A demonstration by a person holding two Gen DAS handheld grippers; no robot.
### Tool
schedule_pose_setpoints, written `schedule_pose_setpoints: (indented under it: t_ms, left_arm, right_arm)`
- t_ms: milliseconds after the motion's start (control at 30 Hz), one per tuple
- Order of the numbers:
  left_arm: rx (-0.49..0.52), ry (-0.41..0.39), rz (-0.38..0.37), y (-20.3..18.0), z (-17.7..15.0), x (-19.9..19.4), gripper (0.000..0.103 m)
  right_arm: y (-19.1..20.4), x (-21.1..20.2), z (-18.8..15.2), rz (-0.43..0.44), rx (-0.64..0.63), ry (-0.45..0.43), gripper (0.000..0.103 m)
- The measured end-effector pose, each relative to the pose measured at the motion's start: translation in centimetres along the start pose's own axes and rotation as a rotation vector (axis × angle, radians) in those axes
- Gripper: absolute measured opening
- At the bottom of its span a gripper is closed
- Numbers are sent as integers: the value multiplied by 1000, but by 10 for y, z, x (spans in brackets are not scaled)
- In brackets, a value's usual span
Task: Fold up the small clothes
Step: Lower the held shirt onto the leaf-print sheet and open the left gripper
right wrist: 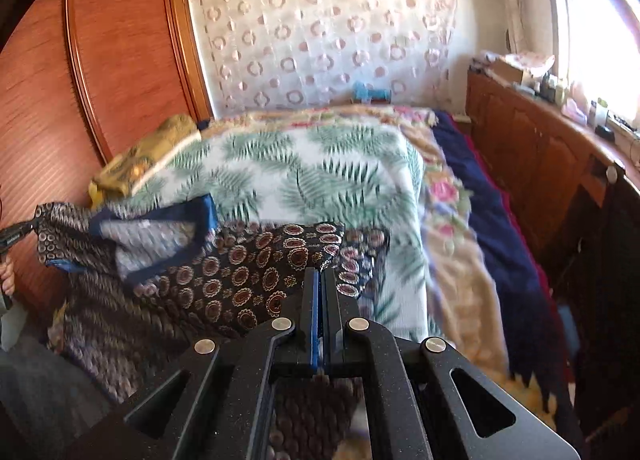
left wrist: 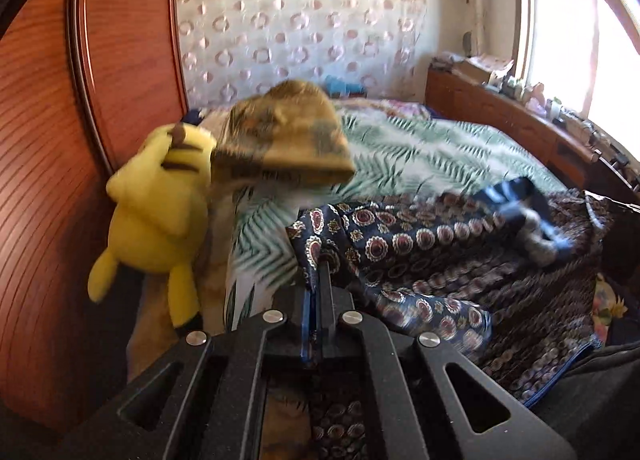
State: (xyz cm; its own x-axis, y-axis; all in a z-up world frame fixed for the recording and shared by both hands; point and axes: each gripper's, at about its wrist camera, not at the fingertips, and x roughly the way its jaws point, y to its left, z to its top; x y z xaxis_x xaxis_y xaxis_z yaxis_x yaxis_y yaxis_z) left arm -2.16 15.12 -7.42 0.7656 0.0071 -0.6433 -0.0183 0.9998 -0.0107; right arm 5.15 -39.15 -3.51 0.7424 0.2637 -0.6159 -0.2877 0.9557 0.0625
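Note:
A dark navy garment (left wrist: 420, 252) printed with round medallions hangs stretched between my two grippers above the near end of the bed. My left gripper (left wrist: 324, 260) is shut on one corner of it. My right gripper (right wrist: 320, 274) is shut on another edge of the garment (right wrist: 224, 272). A blue-trimmed opening (right wrist: 160, 236) with a pale inside shows near the middle of the cloth. In the right wrist view my left gripper (right wrist: 32, 225) appears at the far left, pinching the cloth, with a hand (right wrist: 6, 272) below it. The pictures are blurred by motion.
The bed carries a white blanket with green leaves (right wrist: 320, 171). A folded olive cloth (left wrist: 280, 139) and a yellow plush toy (left wrist: 160, 203) sit at its left edge beside a wooden wardrobe (left wrist: 48, 139). A cluttered wooden dresser (right wrist: 540, 147) runs along the right under a bright window.

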Motion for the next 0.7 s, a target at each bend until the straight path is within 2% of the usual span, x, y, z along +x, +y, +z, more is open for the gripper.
schedule_pose_setpoints:
  t_ms: [67,133,333,467,500,533,600,700]
  left_arm:
    - [-5,21,-8,0,-4,7,2]
    - [-11,24,-15,-1,-4,9,2]
    - [-5,7,-35,4,-7,-6,3]
    - [6,-16,-19,8,-1,-18,33]
    - [8,-24,-22,9,2,-21,46]
    - [6,-33,-28,9,4,-22,52]
    - [2,-50,-41,10,9,-23,75]
    - [7,-63,-52,7,18,-16,78]
  right_arm:
    - [-1,7,-5,-27,-5,43,1]
    - [-1,15,4,-32,8,67,1]
    - [9,25,18,-38,9,92,1]
    - [6,21,17,-44,-1,97,1]
    - [4,19,14,-43,-2,95,1]
    - [3,20,14,-44,-2,95,1]
    - [3,21,12,-45,-3,92,2]
    - [5,13,16,-41,-12,69,4]
